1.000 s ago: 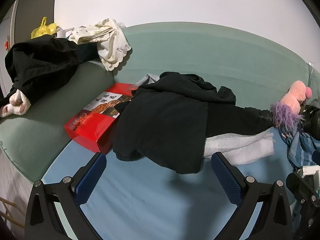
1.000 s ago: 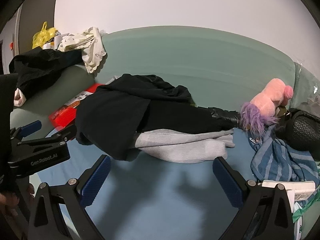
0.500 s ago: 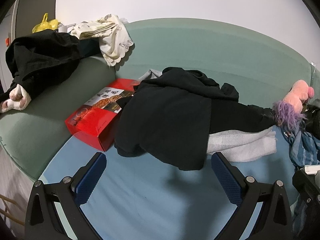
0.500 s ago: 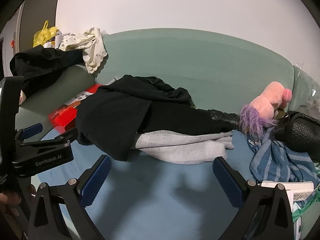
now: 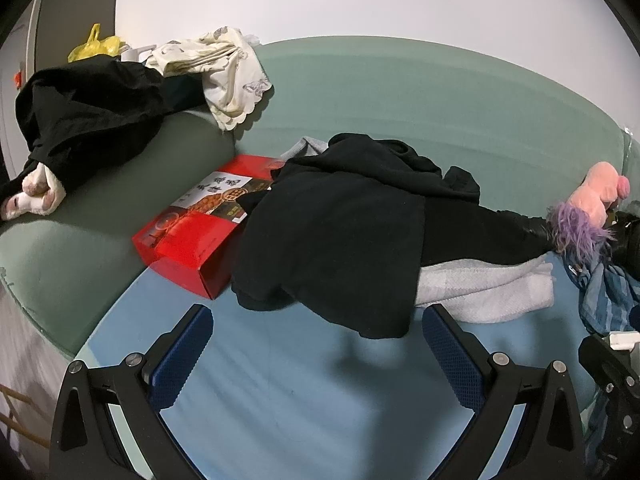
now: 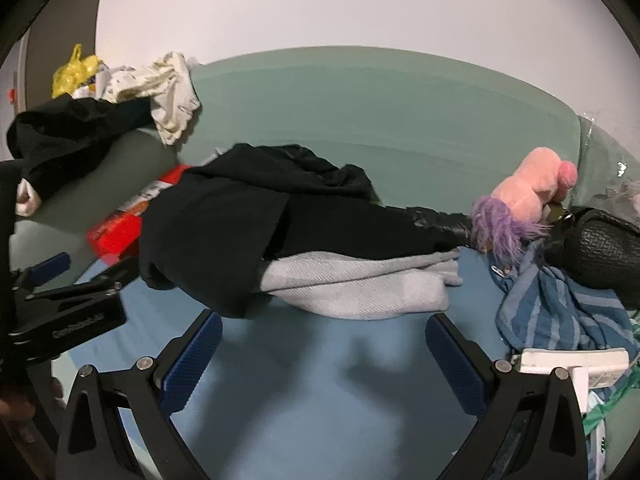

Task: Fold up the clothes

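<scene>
The left tongs (image 5: 316,344) and the right tongs (image 6: 322,350) are hovering released and empty above the blue sheet (image 5: 280,392), probably to reach the clothes. The black garment (image 5: 340,236) is lying crumpled over a grey garment (image 6: 360,284), partly covering a red box (image 5: 188,228).

Soft, even indoor light is falling from above, leaving the white wall (image 5: 360,0) bright but free of glare. Blurry shadows are pooling on the blue sheet (image 5: 300,380) just under the black garment (image 5: 340,232), whose folds are sinking into near-featureless dark. Fisheye distortion is bending the green sofa back (image 6: 380,100) into an arc, and black vignetting is cutting off the corners. The right wrist view is looking slightly smeared, especially toward its left edge.
</scene>
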Tool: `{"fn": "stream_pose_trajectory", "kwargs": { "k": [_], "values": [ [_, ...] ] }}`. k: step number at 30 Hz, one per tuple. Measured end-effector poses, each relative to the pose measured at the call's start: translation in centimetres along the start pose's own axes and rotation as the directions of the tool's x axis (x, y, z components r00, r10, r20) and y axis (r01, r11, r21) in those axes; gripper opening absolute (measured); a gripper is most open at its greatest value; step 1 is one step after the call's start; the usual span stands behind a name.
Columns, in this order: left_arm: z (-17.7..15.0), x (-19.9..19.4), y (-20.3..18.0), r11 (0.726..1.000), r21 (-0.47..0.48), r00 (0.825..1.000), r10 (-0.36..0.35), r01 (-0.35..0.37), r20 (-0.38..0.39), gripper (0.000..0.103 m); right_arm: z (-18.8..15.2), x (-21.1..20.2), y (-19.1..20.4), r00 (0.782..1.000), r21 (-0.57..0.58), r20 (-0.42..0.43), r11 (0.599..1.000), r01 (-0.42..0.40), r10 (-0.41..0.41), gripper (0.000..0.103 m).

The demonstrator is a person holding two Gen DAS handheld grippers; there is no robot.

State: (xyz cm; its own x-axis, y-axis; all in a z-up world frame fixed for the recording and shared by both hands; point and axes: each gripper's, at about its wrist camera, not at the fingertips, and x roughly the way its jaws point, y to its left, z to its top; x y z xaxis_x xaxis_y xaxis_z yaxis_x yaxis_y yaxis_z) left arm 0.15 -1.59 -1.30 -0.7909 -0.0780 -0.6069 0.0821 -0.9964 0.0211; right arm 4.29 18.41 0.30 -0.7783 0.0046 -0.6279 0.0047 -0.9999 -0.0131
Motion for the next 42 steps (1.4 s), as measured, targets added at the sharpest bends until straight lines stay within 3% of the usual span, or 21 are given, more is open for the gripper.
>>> {"fn": "stream_pose_trajectory", "kwargs": {
  "k": [5,15,20,27,32,33,34,35,36,37,42],
  "values": [
    [-0.1,0.0,0.1,1.0,0.007,1.0,-0.004,0.004,-0.004,0.103,0.1,0.4,-0.1,0.998,0.028,-0.039,0.999,-0.04,0.042,0.103],
    [-0.2,1.6,0.7,1.0,0.009,1.0,-0.003,0.004,-0.023,0.103,-0.1,2.0,0.4,0.998,0.038,-0.065,0.999,-0.021,0.023,0.103],
    [-0.1,4.1,2.8,0.995,-0.079,0.997,-0.057,0.053,-0.048,0.103,-0.3,4.1,0.5,0.993,0.059,-0.106,0.998,-0.039,0.045,0.097],
    [1.6,10.0,4.3,0.998,-0.068,0.997,-0.019,0.014,-0.074,0.103,0.2,8.7,1.8,0.98,0.075,-0.189,0.996,-0.041,0.055,0.088],
    [3.3,15.5,6.4,0.993,-0.12,0.996,-0.02,0.009,-0.092,0.095,1.3,11.4,4.3,0.975,0.041,-0.214,0.998,-0.044,0.052,0.087],
    [3.3,16.6,6.9,0.99,-0.138,0.993,-0.035,0.019,-0.112,0.085,1.5,11.8,4.8,0.975,0.033,-0.217,0.999,-0.042,0.049,0.087],
    [3.3,17.6,7.3,0.987,-0.157,0.99,-0.049,0.028,-0.132,0.068,1.7,12.3,5.3,0.974,0.026,-0.22,0.999,-0.041,0.045,0.087],
    [2.9,18.4,7.9,0.976,-0.204,0.983,-0.104,0.071,-0.154,0.054,1.9,12.6,5.8,0.974,0.018,-0.224,0.999,-0.04,0.044,0.087],
    [2.6,19.1,8.4,0.961,-0.252,0.972,-0.159,0.112,-0.174,0.028,2.1,12.8,6.3,0.974,0.01,-0.224,0.999,-0.041,0.042,0.087],
    [2.2,19.9,8.9,0.942,-0.301,0.958,-0.215,0.152,-0.19,0.018,2.2,13.1,6.8,0.974,0.002,-0.224,0.999,-0.041,0.04,0.087],
    [1.4,18.0,8.2,0.94,-0.279,0.947,-0.253,0.193,-0.196,0.009,2.4,12.8,7.9,0.974,-0.014,-0.221,0.998,-0.059,0.055,0.087]
  ]
}}
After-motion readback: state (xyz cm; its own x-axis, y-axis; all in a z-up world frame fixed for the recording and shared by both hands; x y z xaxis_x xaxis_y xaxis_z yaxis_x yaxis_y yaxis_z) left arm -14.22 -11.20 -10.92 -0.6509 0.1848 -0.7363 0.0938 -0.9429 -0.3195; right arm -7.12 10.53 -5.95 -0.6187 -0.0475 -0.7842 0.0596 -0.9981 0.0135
